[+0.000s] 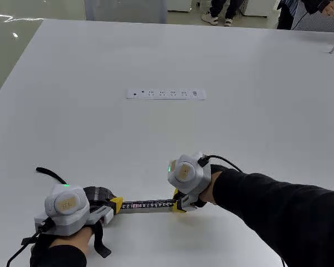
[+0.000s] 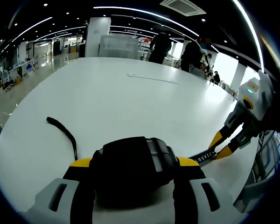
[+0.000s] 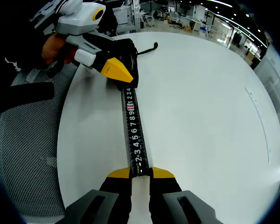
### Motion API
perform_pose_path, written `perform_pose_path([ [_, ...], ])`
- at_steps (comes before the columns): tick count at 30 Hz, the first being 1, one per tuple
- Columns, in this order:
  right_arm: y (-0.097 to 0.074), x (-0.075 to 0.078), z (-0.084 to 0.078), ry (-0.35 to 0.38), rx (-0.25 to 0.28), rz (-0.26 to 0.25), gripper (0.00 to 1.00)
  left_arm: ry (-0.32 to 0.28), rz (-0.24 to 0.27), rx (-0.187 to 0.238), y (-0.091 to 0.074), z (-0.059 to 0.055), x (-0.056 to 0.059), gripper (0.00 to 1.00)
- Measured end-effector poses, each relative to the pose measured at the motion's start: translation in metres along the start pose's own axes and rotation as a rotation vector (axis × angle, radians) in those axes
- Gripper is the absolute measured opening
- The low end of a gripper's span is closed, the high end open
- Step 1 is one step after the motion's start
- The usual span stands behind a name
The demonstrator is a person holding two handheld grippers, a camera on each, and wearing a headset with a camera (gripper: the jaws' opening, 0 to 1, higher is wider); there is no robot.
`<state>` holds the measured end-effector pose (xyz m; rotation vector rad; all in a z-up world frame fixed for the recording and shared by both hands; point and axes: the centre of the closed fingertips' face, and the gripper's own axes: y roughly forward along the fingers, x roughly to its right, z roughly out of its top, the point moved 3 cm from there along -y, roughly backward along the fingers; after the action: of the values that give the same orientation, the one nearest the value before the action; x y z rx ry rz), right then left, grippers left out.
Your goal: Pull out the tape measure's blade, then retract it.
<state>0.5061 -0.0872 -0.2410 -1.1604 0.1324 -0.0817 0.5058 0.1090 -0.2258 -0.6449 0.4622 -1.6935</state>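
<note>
The blade (image 3: 133, 126) lay out over the worktop (image 1: 211, 139).
My left tongs (image 2: 133, 163) clamped the tape measure (image 3: 126, 56); right tongs (image 3: 141, 173) pinched its end.

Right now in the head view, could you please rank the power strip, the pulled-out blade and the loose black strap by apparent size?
1. power strip, longest and widest, despite lying farthest away.
2. blade, counting its exposed stretch.
3. black strap, shortest and thinnest.
</note>
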Motion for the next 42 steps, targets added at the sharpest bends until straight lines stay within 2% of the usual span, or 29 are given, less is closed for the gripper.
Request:
perform_pose_path([
  [25, 0.005, -0.001, 0.008, 0.01, 0.01, -0.001, 0.1, -0.009, -0.019, -0.018, 0.0, 0.0, -0.001, 0.63],
  [42, 0.007, -0.001, 0.013, 0.01, 0.024, 0.005, 0.1, -0.013, -0.041, 0.002, -0.002, 0.001, -0.001, 0.63],
])
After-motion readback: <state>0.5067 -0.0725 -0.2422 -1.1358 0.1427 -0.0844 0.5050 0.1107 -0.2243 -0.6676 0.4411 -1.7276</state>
